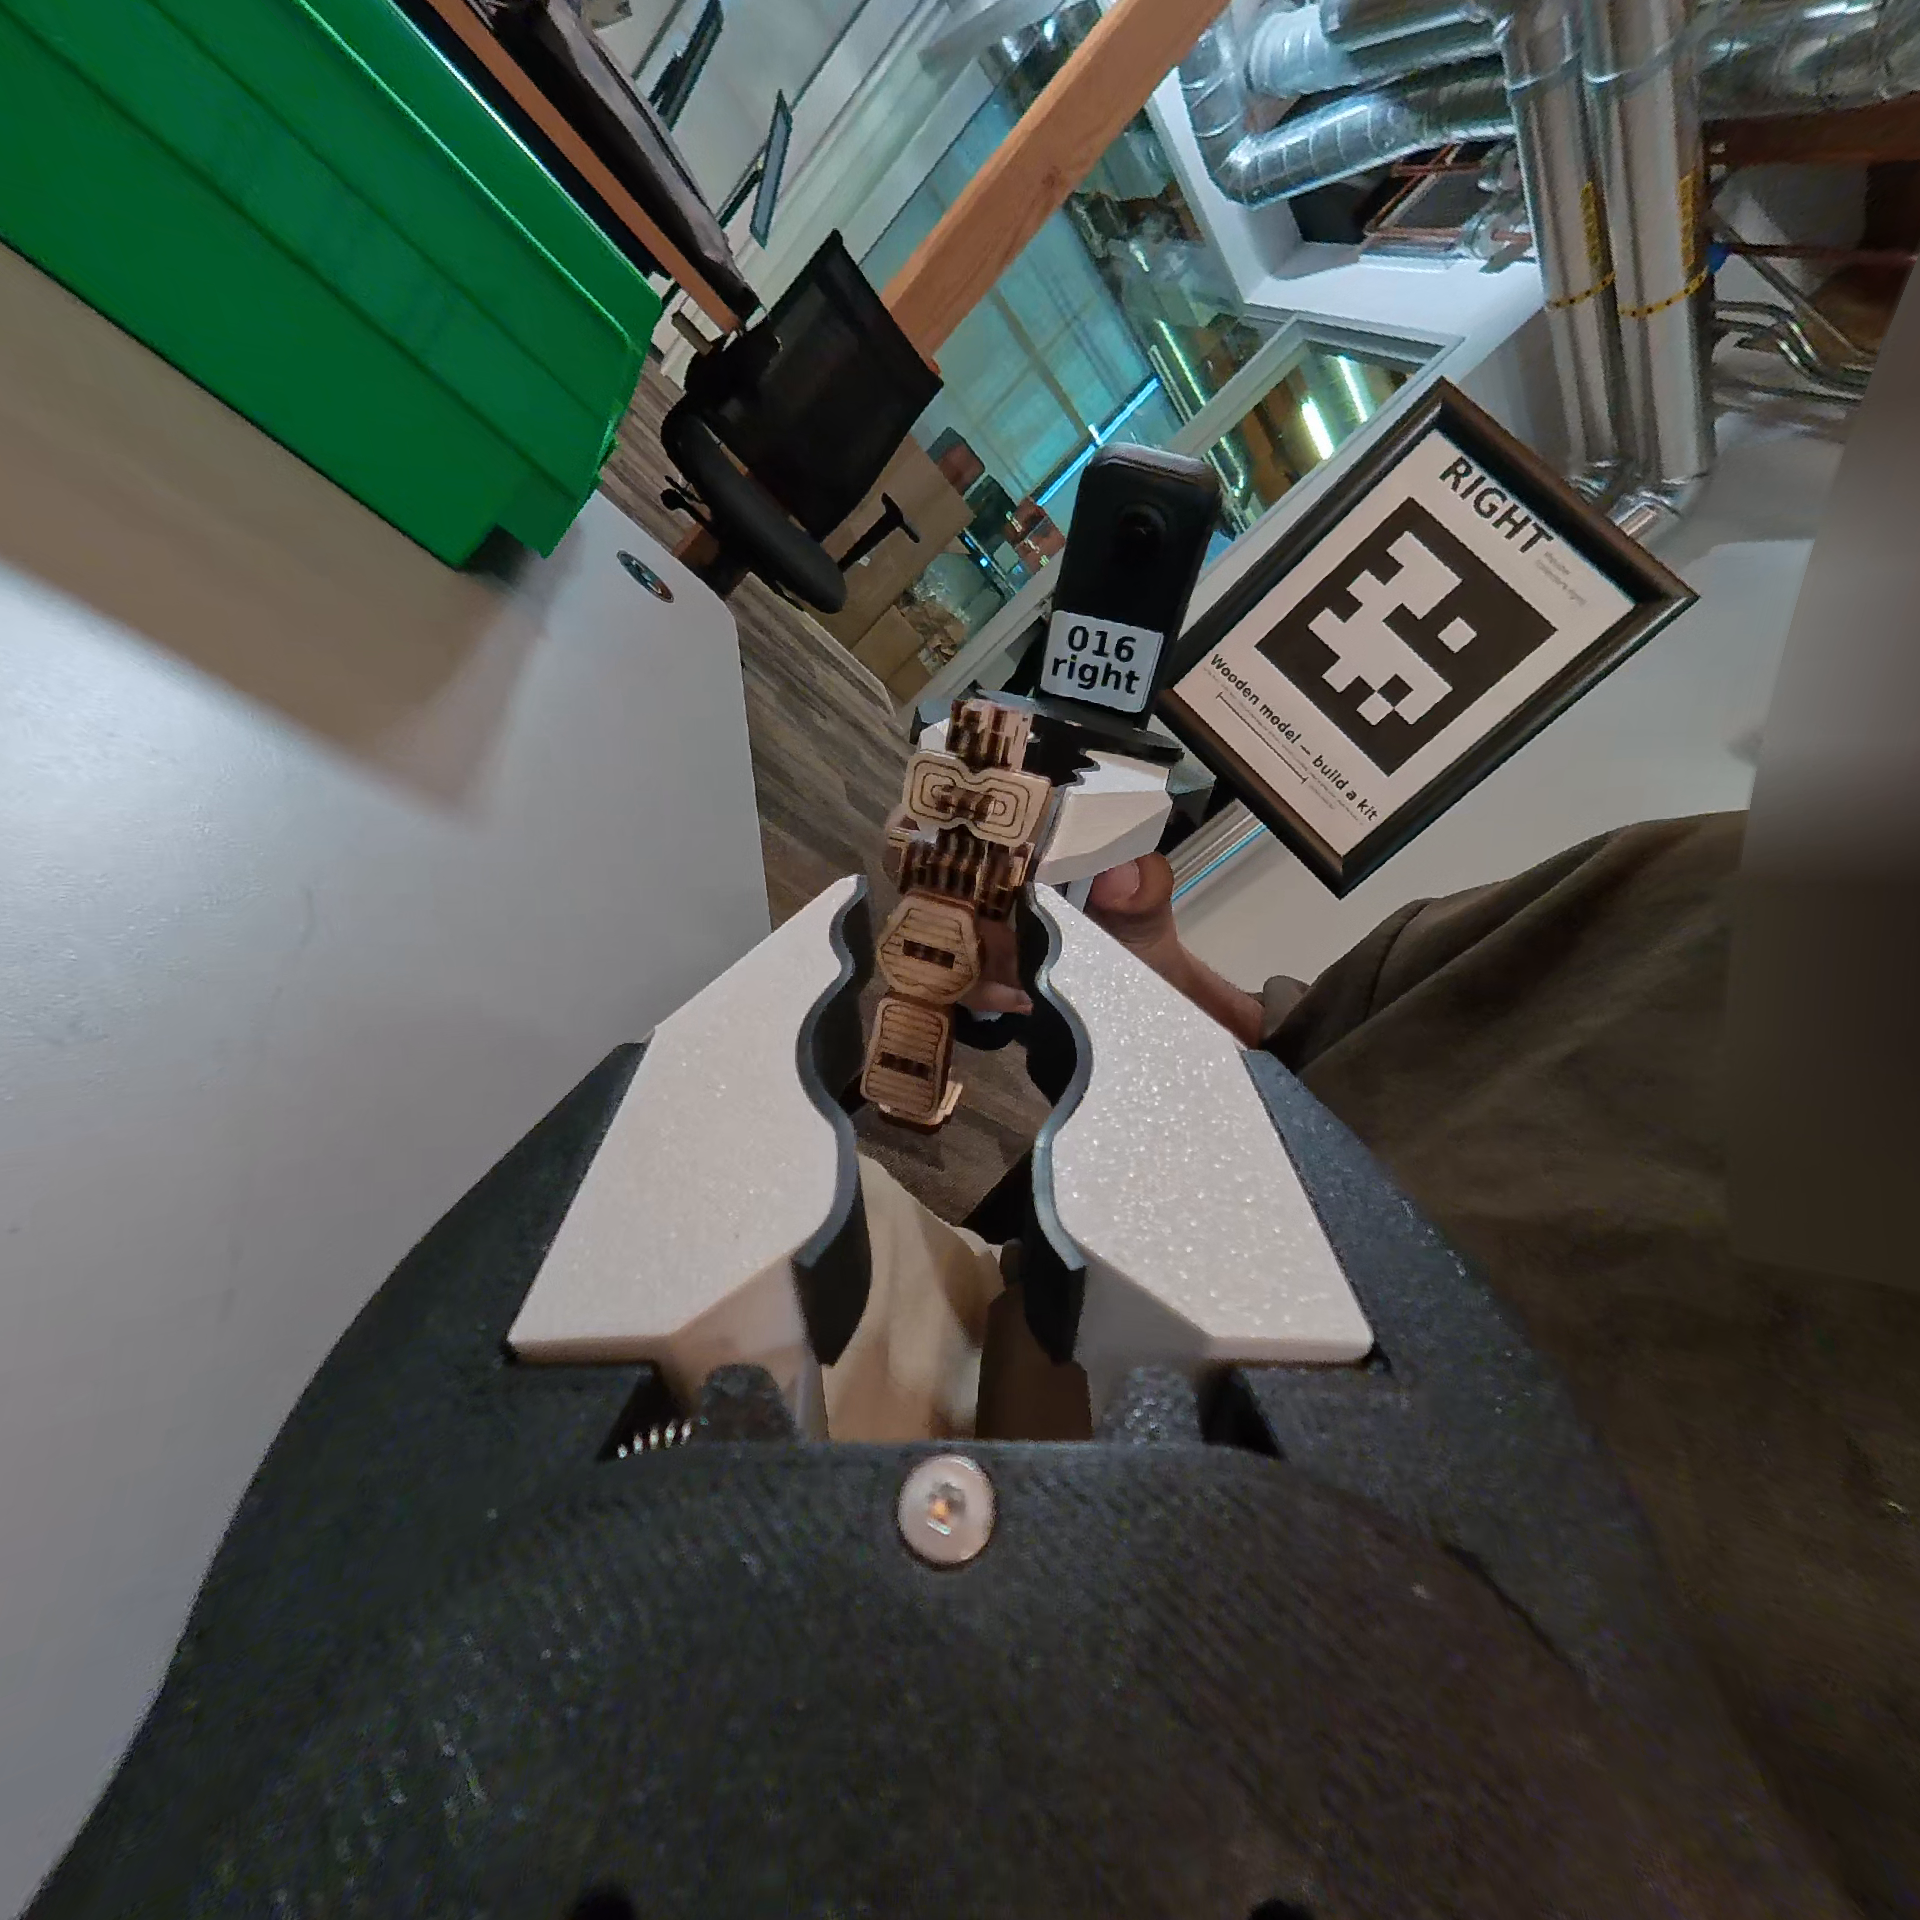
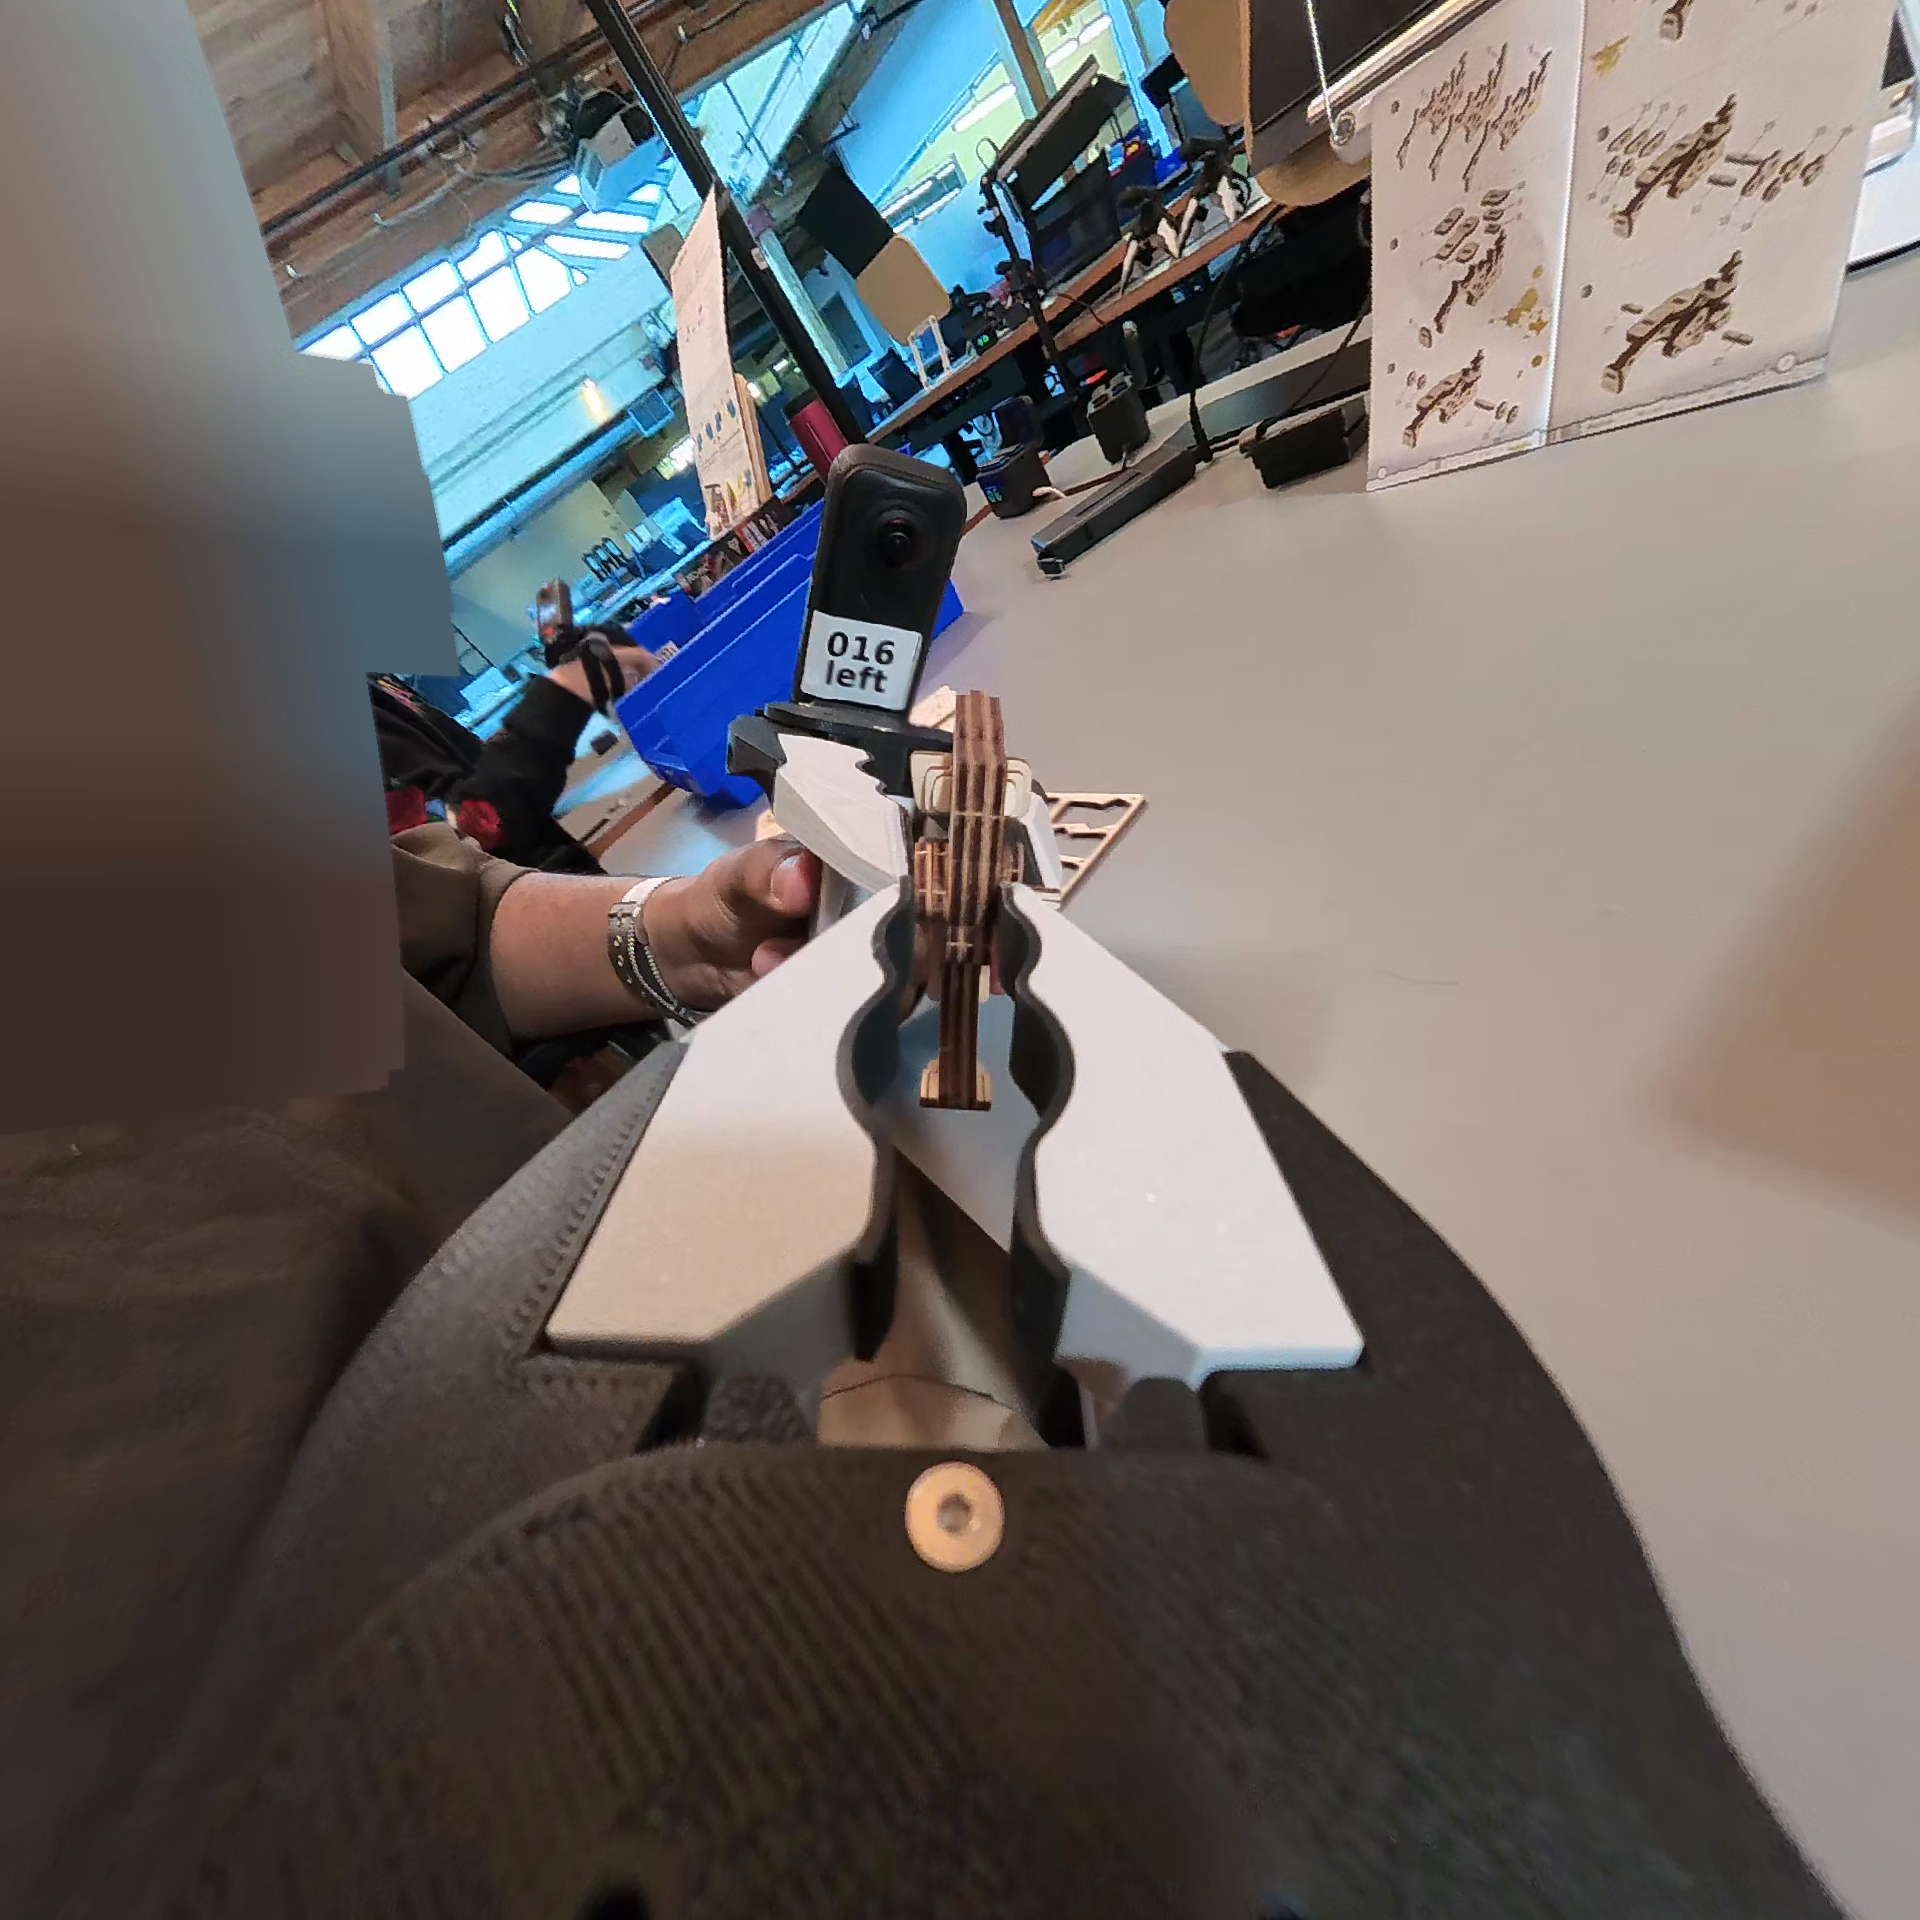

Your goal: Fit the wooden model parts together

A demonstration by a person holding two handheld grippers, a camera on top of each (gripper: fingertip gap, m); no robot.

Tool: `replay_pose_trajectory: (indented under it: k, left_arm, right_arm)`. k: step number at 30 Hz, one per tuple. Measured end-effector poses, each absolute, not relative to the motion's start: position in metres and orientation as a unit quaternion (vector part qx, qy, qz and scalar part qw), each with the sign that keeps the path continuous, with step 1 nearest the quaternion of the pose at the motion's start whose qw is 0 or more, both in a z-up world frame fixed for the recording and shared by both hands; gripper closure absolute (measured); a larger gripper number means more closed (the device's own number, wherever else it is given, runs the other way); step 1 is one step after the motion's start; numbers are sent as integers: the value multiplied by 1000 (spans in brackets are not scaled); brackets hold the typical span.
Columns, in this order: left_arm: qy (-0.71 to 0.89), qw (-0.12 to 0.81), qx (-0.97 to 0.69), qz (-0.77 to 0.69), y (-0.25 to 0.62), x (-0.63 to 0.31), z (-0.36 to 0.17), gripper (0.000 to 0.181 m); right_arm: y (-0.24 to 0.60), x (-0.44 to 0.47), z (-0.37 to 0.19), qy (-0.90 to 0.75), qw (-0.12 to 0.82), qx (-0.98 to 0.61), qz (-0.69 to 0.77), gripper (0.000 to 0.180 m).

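The wooden model [image 1: 920, 961] is a stack of laser-cut plywood layers with engraved pads. It is held in the air between both grippers. My left gripper [image 1: 948, 899] is shut on its middle, and the model's lower end hangs down between the fingers. My right gripper [image 1: 997, 779] faces it from the far side and grips the model's upper part. In the right wrist view the model [image 2: 961, 935] shows edge-on, clamped at the tips of my right gripper [image 2: 963, 896]. The left gripper [image 2: 956, 805] holds it from behind, with a hand [image 2: 727, 925] on its handle.
Green bins [image 1: 312, 260] stand on the white table [image 1: 260, 935] at the left, with a framed marker sign [image 1: 1423, 644] at the right. Instruction sheets [image 2: 1600, 239], blue bins [image 2: 748, 644] and a cut-out plywood sheet [image 2: 1091, 821] lie on the grey table [image 2: 1455, 935]. Another person's arm [image 2: 540, 727] is far left. The grippers are tip to tip, or close to it.
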State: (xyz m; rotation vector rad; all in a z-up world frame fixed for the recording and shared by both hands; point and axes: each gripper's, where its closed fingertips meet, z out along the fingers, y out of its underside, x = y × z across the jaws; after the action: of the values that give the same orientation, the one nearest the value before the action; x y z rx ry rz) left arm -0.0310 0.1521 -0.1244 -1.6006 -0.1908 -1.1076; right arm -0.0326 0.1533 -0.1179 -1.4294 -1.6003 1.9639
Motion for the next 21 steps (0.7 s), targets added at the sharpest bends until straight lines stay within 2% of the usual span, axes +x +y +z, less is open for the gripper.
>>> replay_pose_trajectory:
  k: [6, 11, 21]
  left_arm:
    - [-70, 565, -675, -470, 151, -30, -123, 159]
    - [-20, 604, -645, -467, 143, -26, -108, 159]
    - [112, 668, -642, -360, 128, -13, -94, 157]
  right_arm:
    - [151, -30, -112, -542, 106, -469, 689, 157]
    - [145, -25, -104, -563, 128, -436, 691, 165]
    - [128, -10, -91, -663, 290, -311, 616, 166]
